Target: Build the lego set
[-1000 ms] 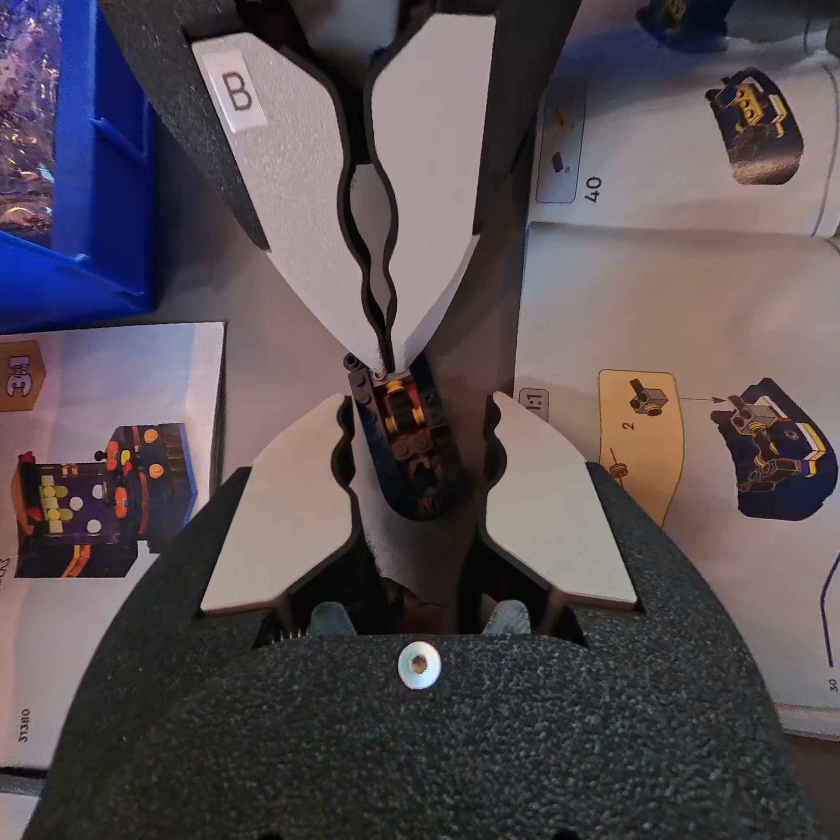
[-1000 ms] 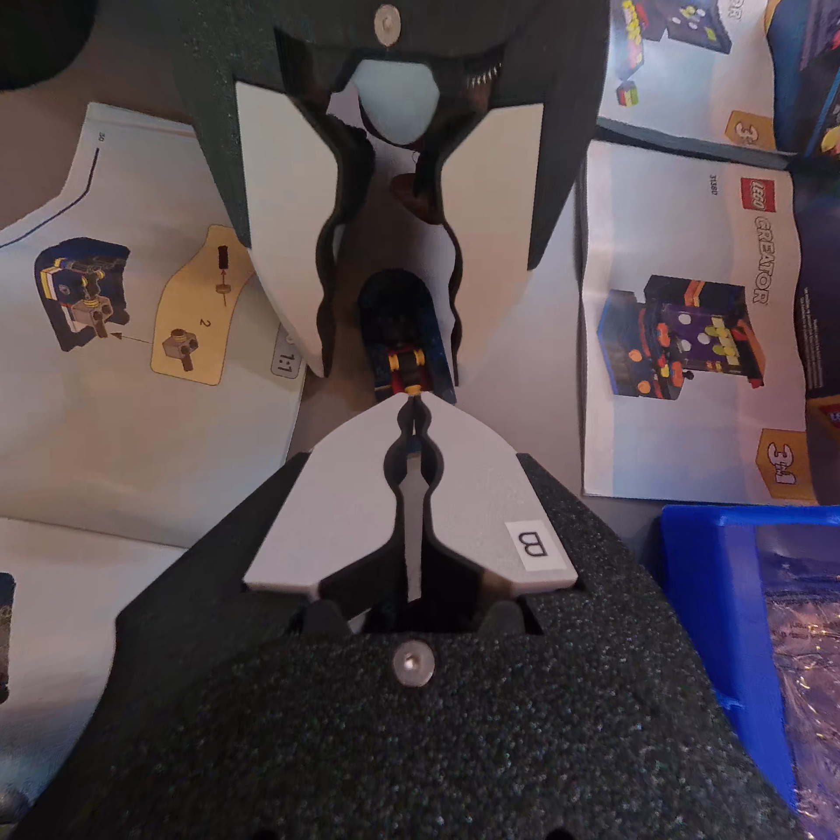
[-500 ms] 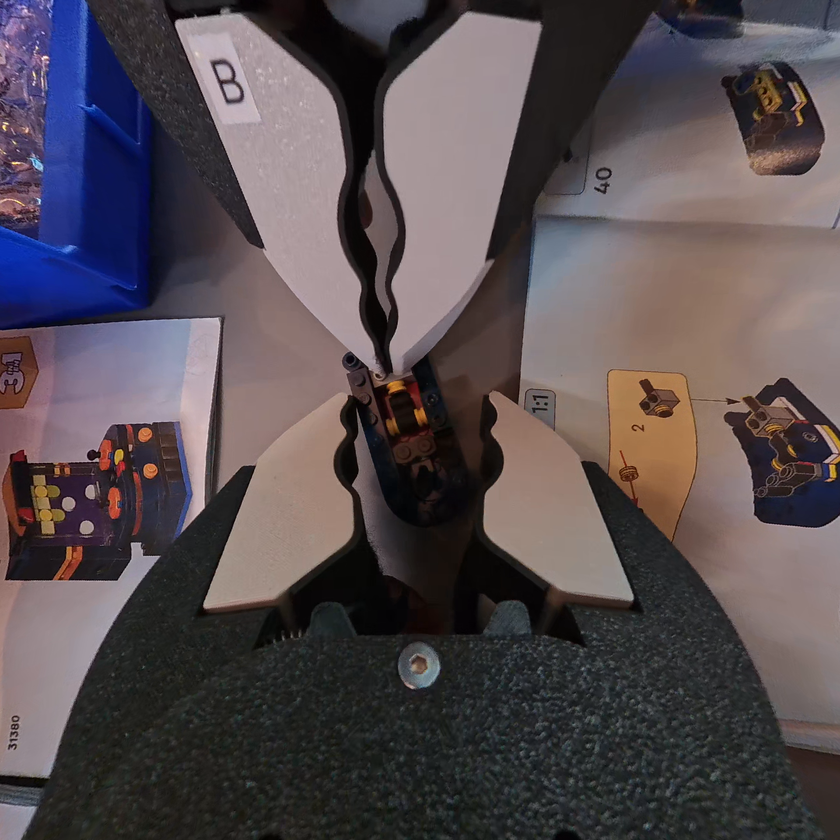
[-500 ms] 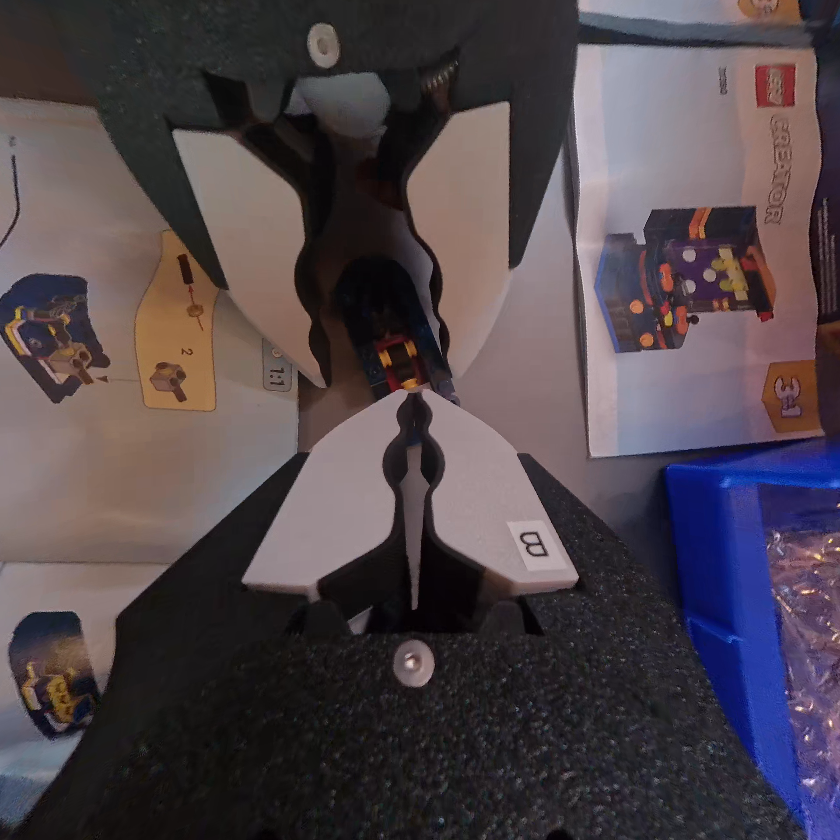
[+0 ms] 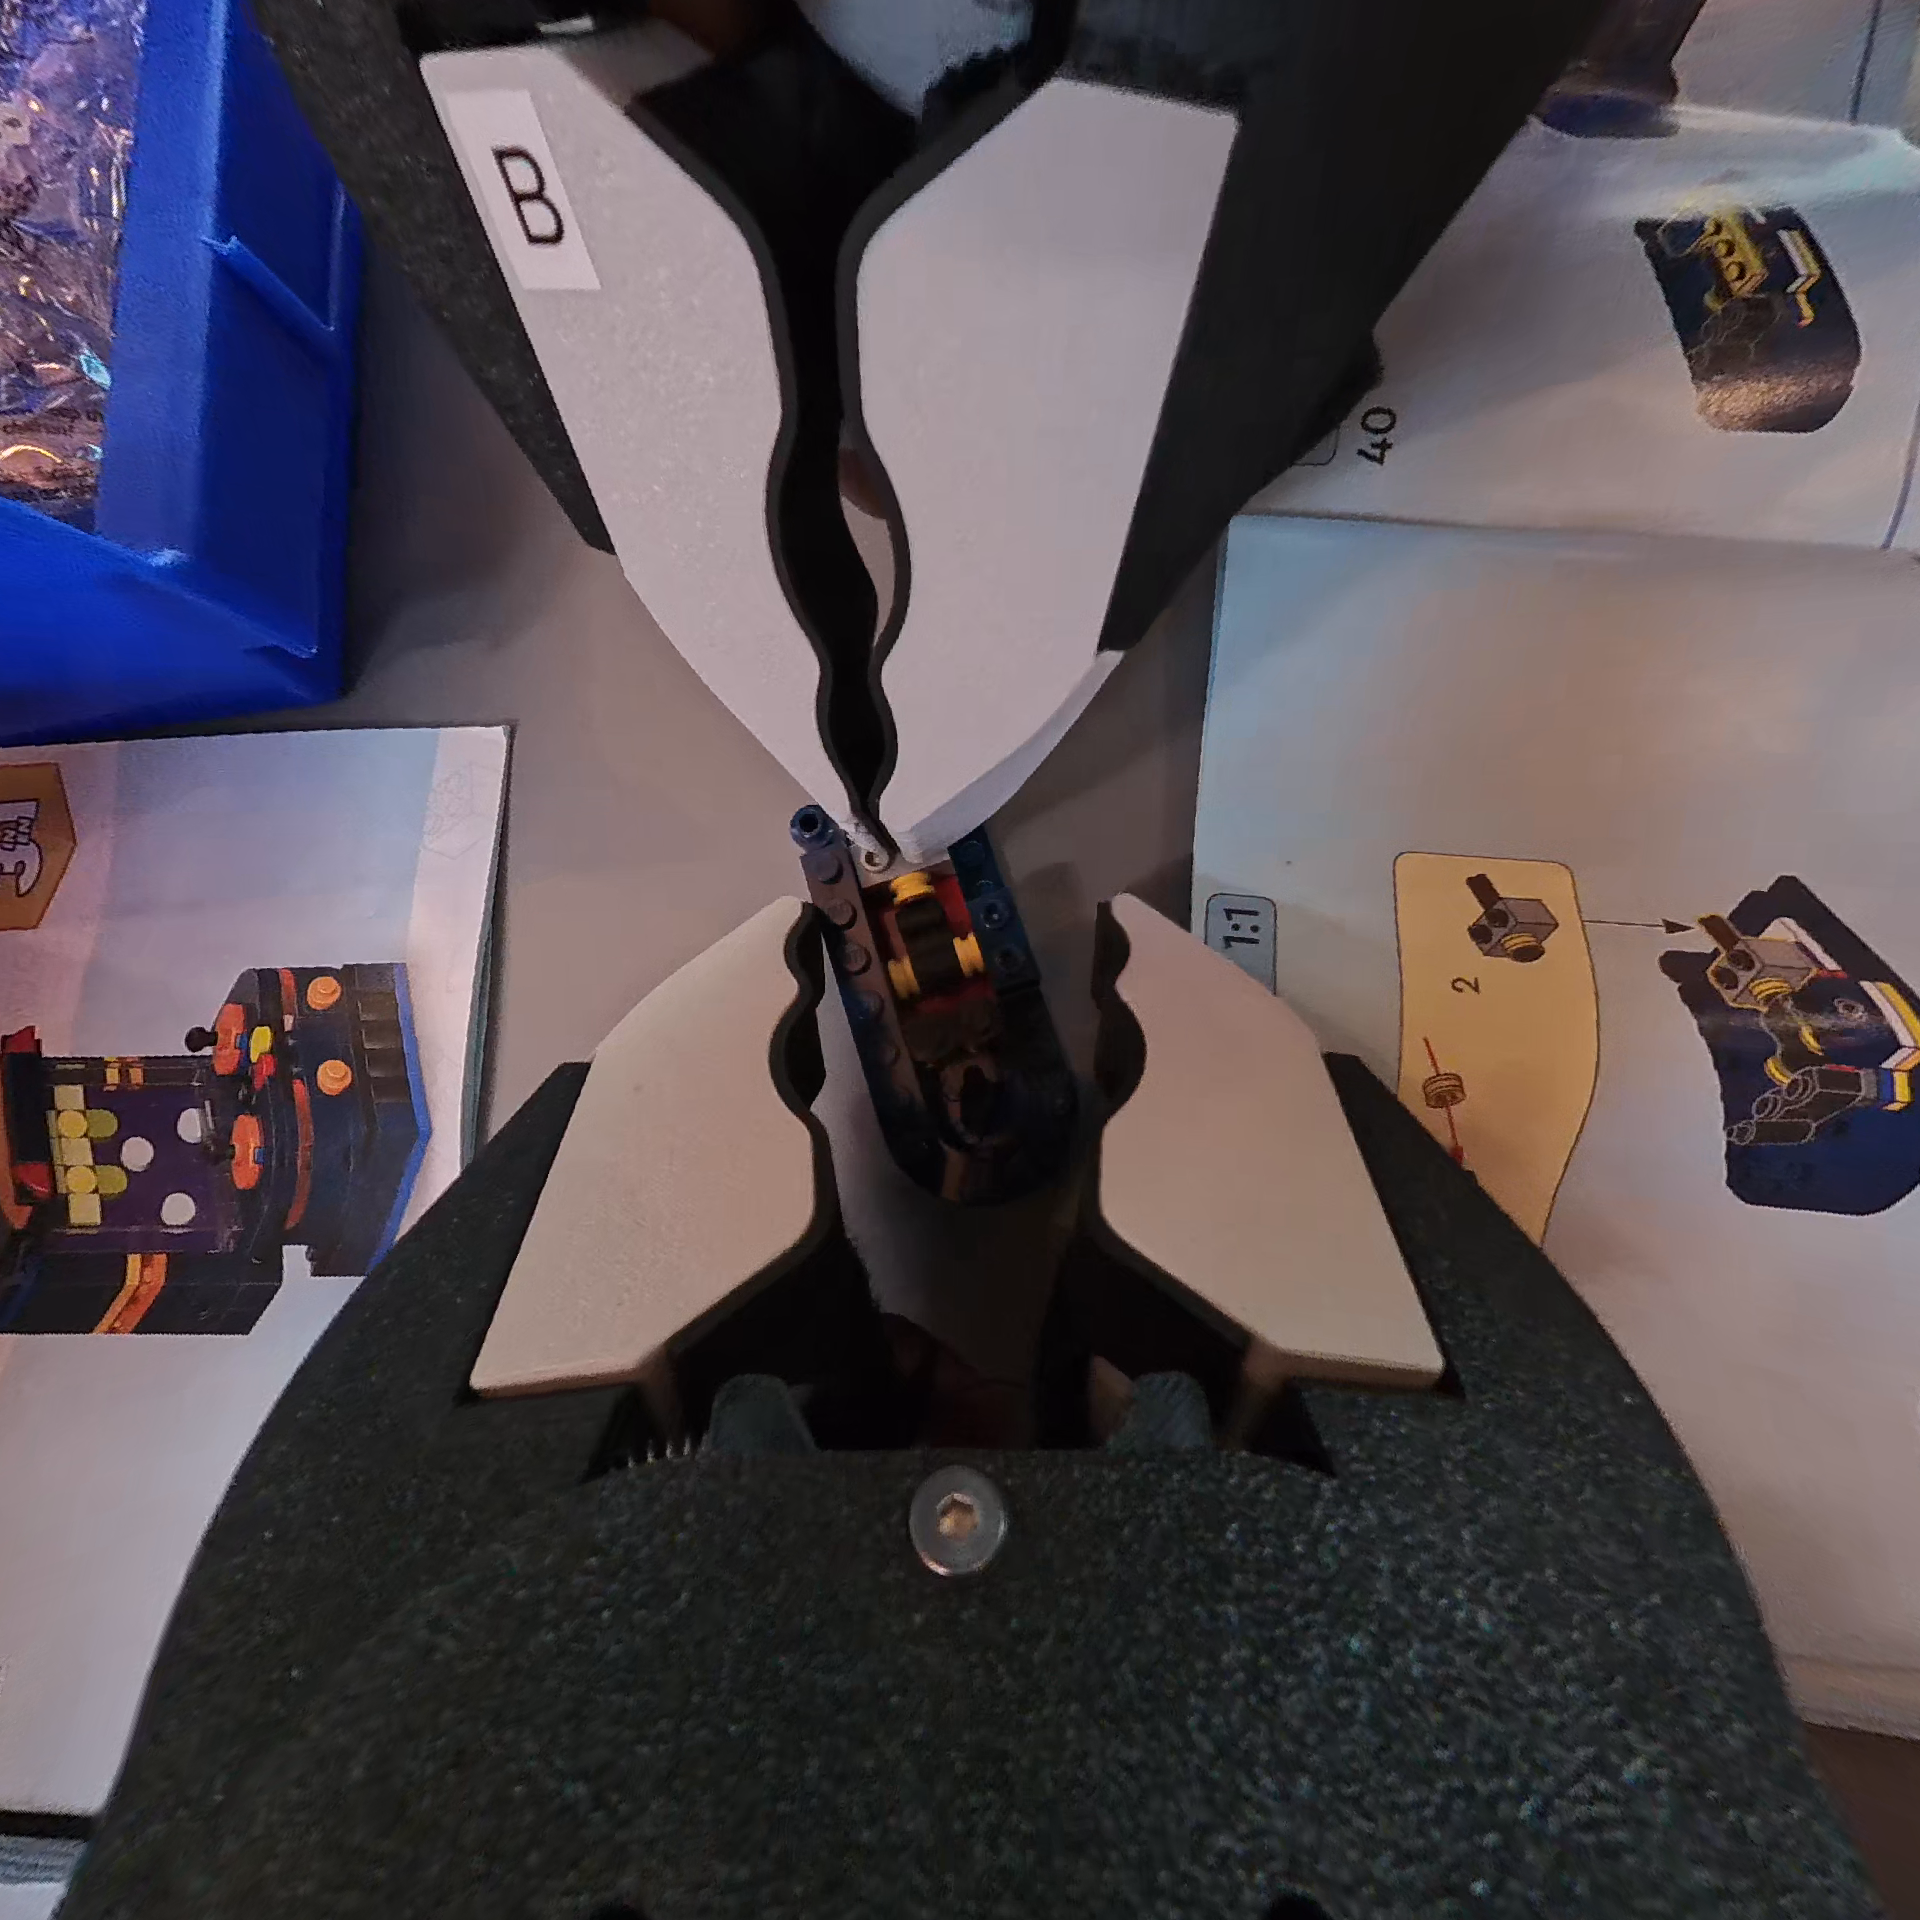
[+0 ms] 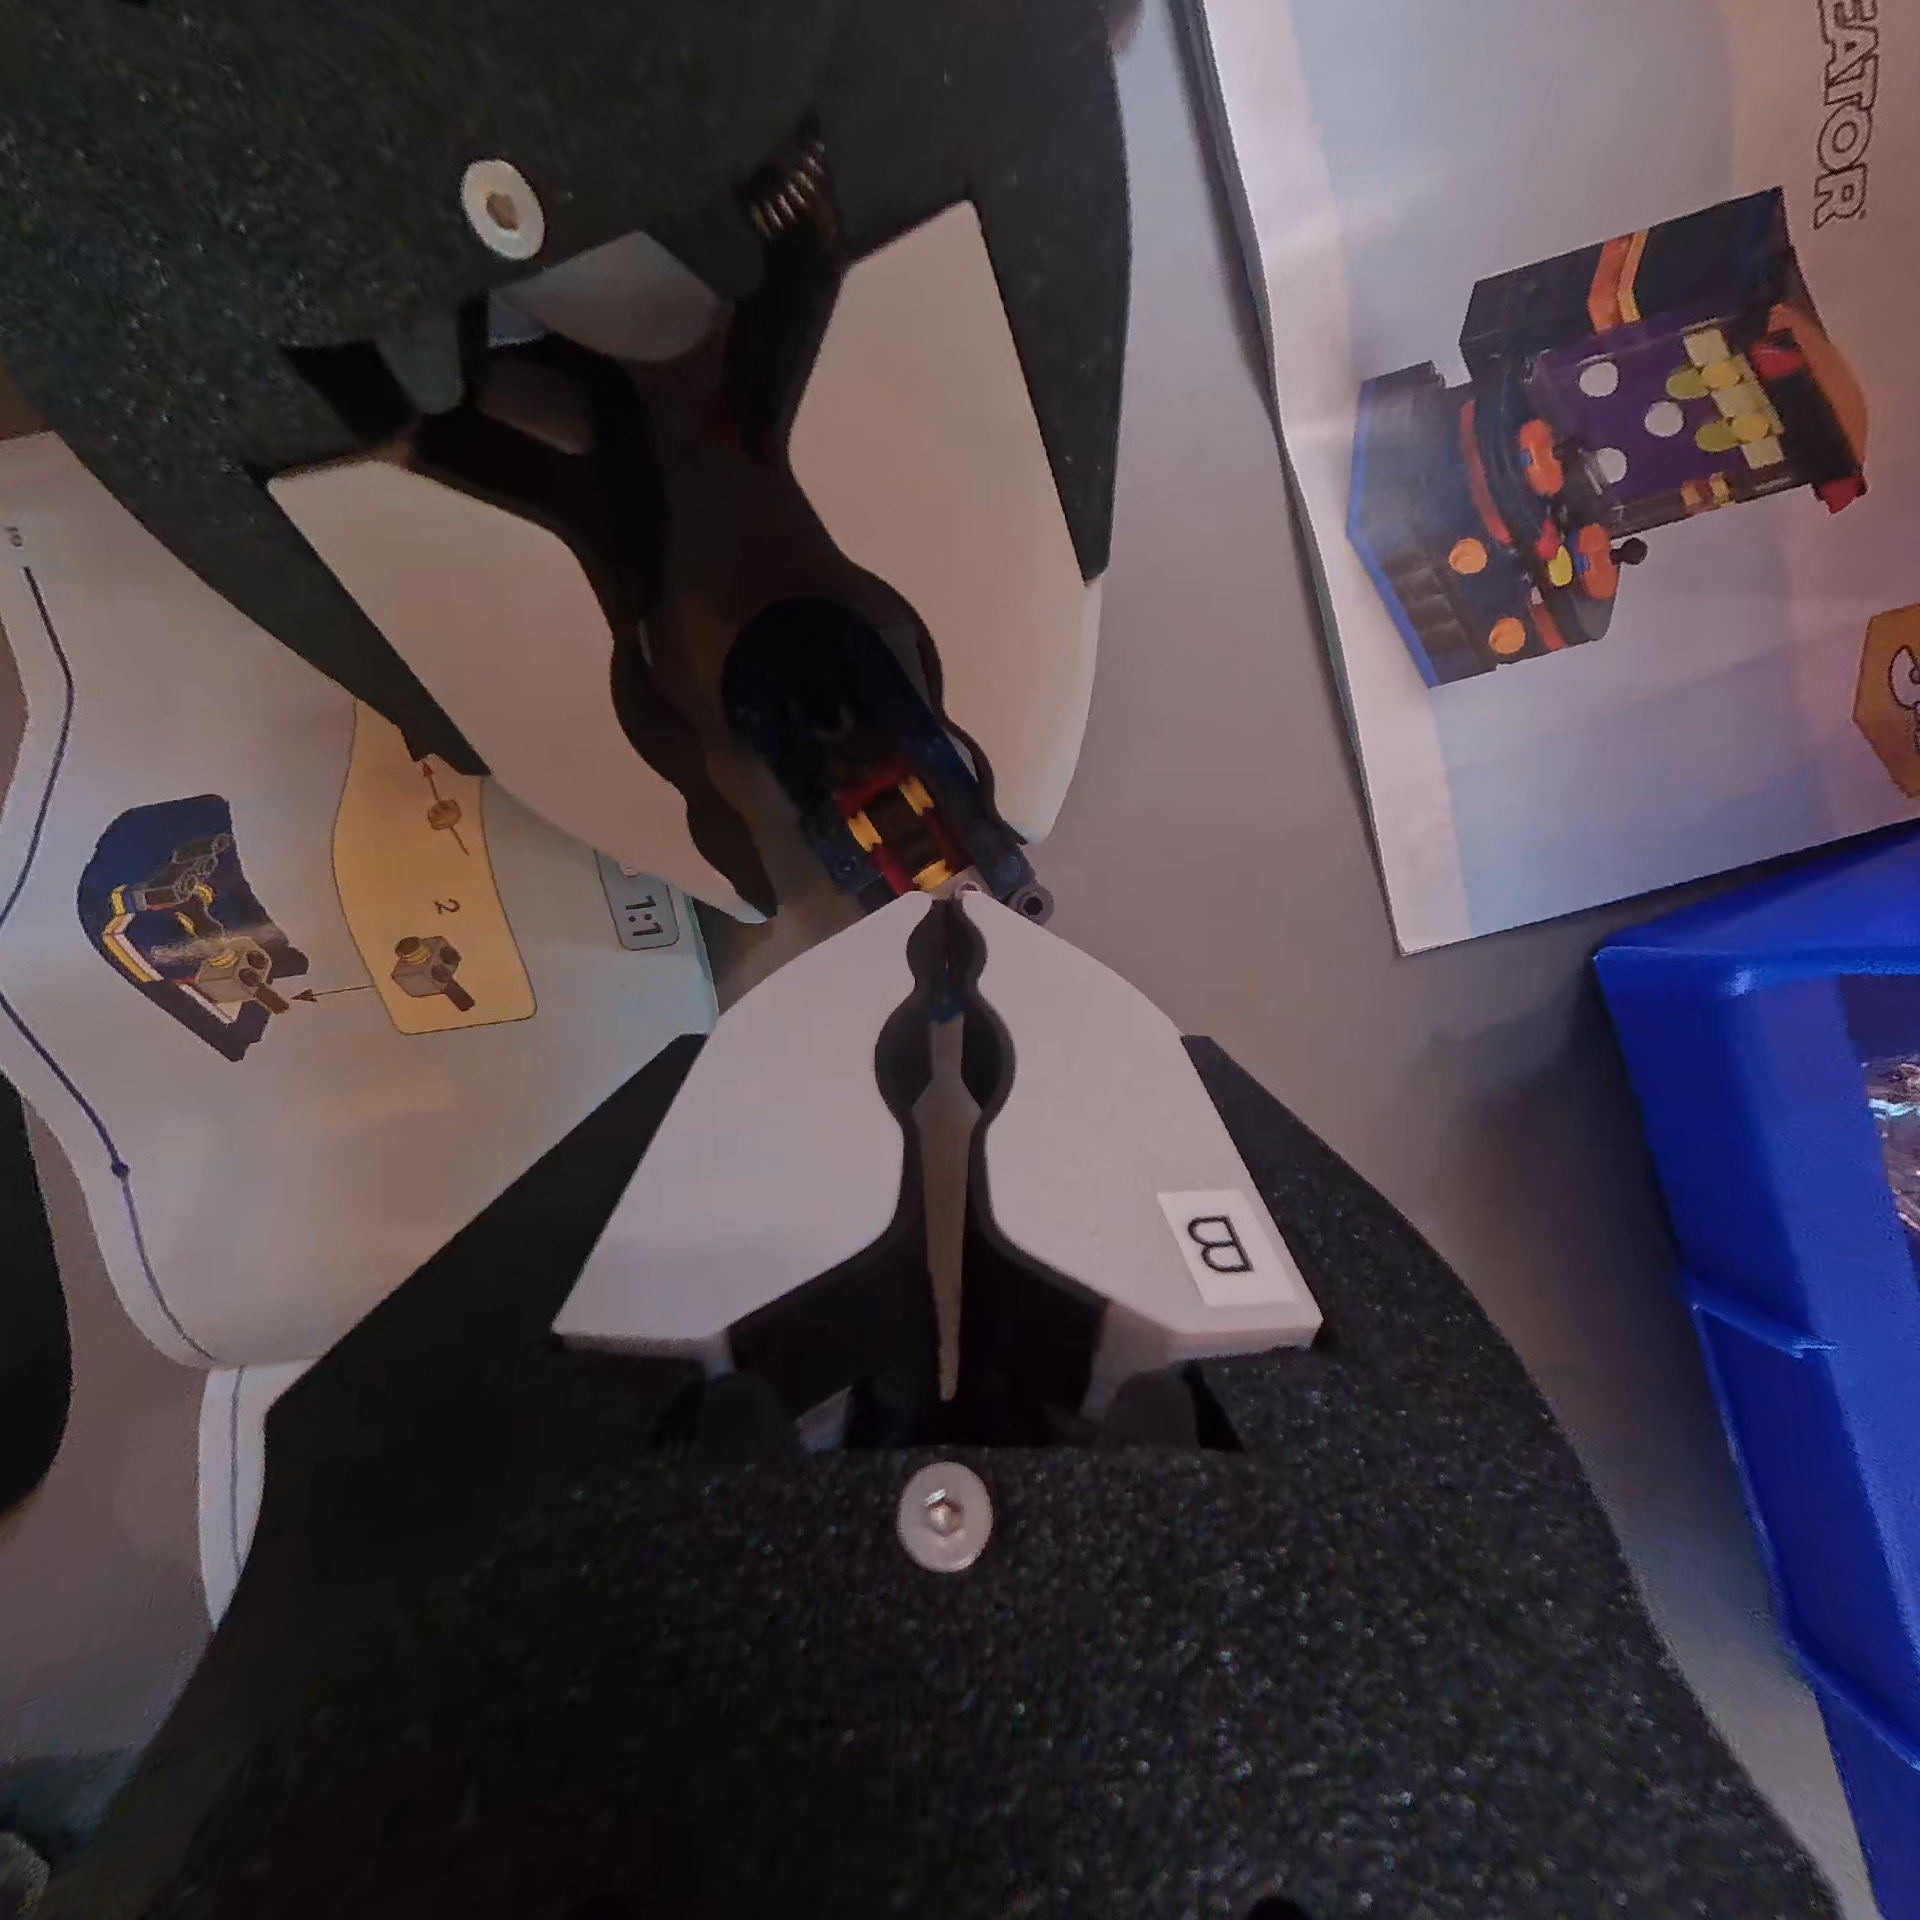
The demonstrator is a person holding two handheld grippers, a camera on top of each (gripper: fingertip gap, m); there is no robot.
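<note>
A small dark blue brick model (image 5: 935, 997) with red, yellow and black parts inside lies between the fingers of my left gripper (image 5: 956, 909). That gripper is open: its left finger (image 5: 727, 1039) touches the model's side and its right finger (image 5: 1195, 1039) stands apart from it. My right gripper (image 5: 878, 831) comes in from the far side, shut, its tips pinching a small pale grey piece (image 5: 878, 857) at the model's end. The right wrist view shows the same: my right gripper (image 6: 945, 899) on the grey piece (image 6: 966, 888), and the model (image 6: 862, 790) inside the left gripper (image 6: 894, 868).
A blue bin (image 5: 156, 416) holding a clear bag stands at the far left; it also shows in the right wrist view (image 6: 1766, 1247). A closed booklet (image 5: 260, 935) lies left of the model and an open instruction book (image 5: 1558, 779) right of it, both on the grey table (image 5: 644, 831). Left and right tips are no more than a few centimetres apart.
My left gripper's jaws have narrowed a little around the model. My right gripper has swung about its tips, so the left gripper and booklets look turned in its view. It stayed shut.
</note>
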